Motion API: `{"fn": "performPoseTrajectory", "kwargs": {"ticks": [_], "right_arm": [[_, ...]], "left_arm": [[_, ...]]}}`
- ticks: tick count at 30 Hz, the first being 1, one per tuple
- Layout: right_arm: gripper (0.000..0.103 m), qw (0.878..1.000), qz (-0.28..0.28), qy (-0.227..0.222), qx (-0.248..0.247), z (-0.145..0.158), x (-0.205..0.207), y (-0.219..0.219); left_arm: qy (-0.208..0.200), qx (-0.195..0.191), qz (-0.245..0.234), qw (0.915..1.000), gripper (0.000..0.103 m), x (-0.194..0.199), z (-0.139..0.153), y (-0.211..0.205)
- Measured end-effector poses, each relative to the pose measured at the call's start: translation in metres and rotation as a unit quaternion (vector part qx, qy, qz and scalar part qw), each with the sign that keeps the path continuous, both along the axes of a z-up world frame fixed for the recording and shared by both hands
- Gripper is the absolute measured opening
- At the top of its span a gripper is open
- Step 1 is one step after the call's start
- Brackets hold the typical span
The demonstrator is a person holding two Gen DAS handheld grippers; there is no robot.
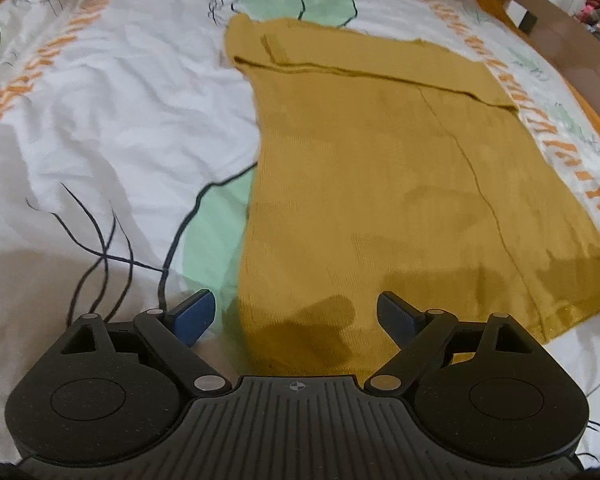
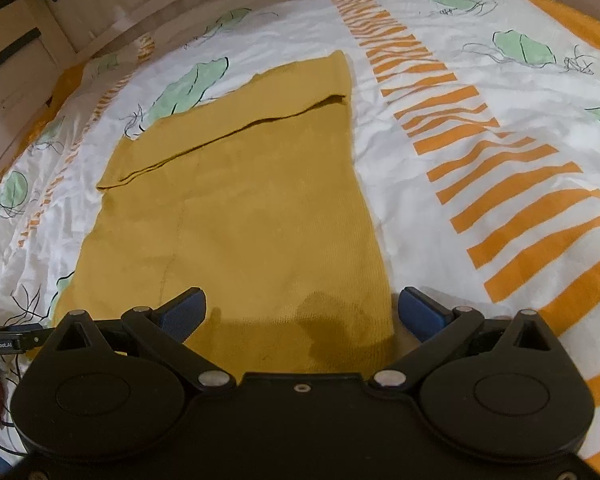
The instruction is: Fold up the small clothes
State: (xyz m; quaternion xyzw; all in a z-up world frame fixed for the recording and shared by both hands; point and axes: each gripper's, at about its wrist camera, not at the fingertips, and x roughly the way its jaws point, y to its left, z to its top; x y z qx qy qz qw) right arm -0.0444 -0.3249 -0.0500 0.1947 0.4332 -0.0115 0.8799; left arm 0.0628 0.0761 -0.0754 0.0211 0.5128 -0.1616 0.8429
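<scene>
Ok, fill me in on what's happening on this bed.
A person holds a two-finger tool in each hand over a mustard-yellow knit garment spread flat on a printed bedspread, its far end already folded over. The left tool and right tool both hover open above the garment's near edge, one toward each corner. Neither grips anything.

The near hem of the mustard garment (image 1: 380, 184) disappears beneath the left gripper (image 1: 296, 314) body in the left wrist view, and beneath the right gripper (image 2: 302, 312) body in the right wrist view, so its closest edge cannot be seen in either. The bedspread (image 1: 112, 120) runs off every picture edge, its green and orange print smeared towards the rims. A dark part at the right edge of the left wrist view is cut off, and the clutter (image 1: 598, 4) beyond the bed is too small to identify.
</scene>
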Motion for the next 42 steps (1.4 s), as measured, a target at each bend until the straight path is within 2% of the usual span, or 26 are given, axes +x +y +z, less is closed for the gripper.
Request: {"fn": "performPoseTrajectory", "kwargs": {"ticks": [11, 19, 29, 38, 42], "right_arm": [[0.103, 1.0, 0.013, 0.022, 0.007, -0.004, 0.009, -0.004], [0.103, 0.999, 0.025, 0.034, 0.008, -0.004, 0.013, -0.005], [0.102, 0.997, 0.028, 0.056, 0.05, -0.001, 0.018, -0.016], [0.102, 0.989, 0.013, 0.084, 0.121, 0.001, 0.028, -0.038], [0.102, 0.988, 0.018, 0.09, 0.126, 0.0, 0.028, -0.037]], "left_arm": [[0.042, 0.006, -0.027, 0.9988, 0.088, 0.009, -0.011, -0.004], [0.061, -0.01, -0.04, 0.9973, 0.087, 0.013, -0.016, -0.002], [0.058, -0.007, -0.045, 0.9973, 0.087, 0.012, -0.017, -0.004], [0.059, -0.013, -0.045, 0.9971, 0.087, 0.011, -0.016, -0.003], [0.06, -0.018, -0.046, 0.997, 0.08, 0.011, -0.016, 0.0]]}}
